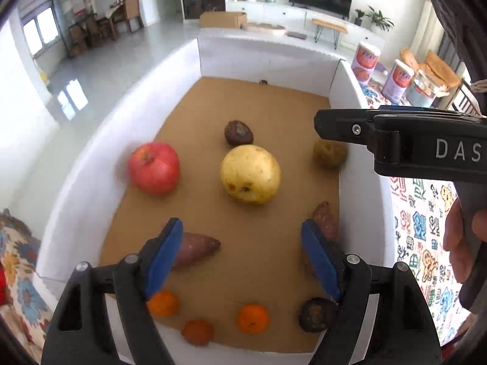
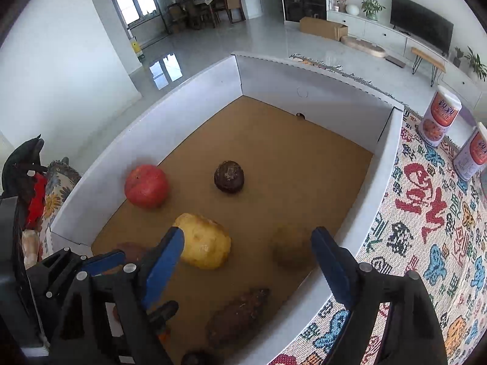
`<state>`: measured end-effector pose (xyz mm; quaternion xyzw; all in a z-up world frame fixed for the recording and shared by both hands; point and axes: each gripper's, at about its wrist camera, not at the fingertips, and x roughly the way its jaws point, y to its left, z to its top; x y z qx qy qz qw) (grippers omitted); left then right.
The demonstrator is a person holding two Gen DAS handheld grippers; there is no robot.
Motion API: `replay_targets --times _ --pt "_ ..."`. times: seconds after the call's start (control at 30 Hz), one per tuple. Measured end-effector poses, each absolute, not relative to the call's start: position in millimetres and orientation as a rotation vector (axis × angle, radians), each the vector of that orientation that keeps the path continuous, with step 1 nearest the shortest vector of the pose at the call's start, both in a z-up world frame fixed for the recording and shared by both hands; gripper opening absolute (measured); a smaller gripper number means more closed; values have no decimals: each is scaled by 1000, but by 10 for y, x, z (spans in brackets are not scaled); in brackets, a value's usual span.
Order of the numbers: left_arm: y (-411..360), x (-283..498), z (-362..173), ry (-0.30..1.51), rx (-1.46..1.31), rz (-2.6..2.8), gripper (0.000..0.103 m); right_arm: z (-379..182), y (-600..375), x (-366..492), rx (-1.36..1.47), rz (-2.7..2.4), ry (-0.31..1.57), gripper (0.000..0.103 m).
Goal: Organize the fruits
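I found both grippers hovering over the white-walled box (image 1: 127,112), each with its jaws spread wide and nothing between the pads. No earlier view was available to me, so I record only the standing condition. The fruits lay loose on the box's brown floor: a red pomegranate (image 1: 153,168) close to the left wall, a yellow pear (image 1: 250,174) near the middle, a dark round fruit (image 1: 238,133) just beyond it toward the far wall, and a dull greenish fruit (image 1: 330,153) against the right wall. Three small oranges (image 1: 252,318) sat along the near edge, with sweet potatoes (image 1: 197,248) between them and the pear. From the left gripper (image 1: 242,255) the pear lay straight ahead on the jaw line, roughly round, with no long axis to align to. From the right gripper (image 2: 248,258) the same pear (image 2: 203,241) sat just beside the left finger, off-centre, while the greenish fruit (image 2: 290,246) lay almost between the fingers. I judged the left gripper better placed for the pear and the right for the greenish fruit.
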<state>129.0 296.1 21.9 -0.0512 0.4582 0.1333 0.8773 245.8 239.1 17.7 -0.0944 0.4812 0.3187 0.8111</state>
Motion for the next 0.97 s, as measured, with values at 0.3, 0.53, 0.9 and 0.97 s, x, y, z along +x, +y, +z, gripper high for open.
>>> replay_targets --times 0.3,0.53,0.9,0.97 --pt "2968 809 668 805 -206 393 102 732 1916 2012 -268 588 941 103" --pt "3169 647 525 913 -195 491 102 666 1908 1554 -356 599 981 102" --pt "3320 453 546 893 -191 533 102 588 2215 1312 -384 620 984 102" --pt "3318 421 572 875 -180 546 102 572 2239 1301 -384 626 983 102"
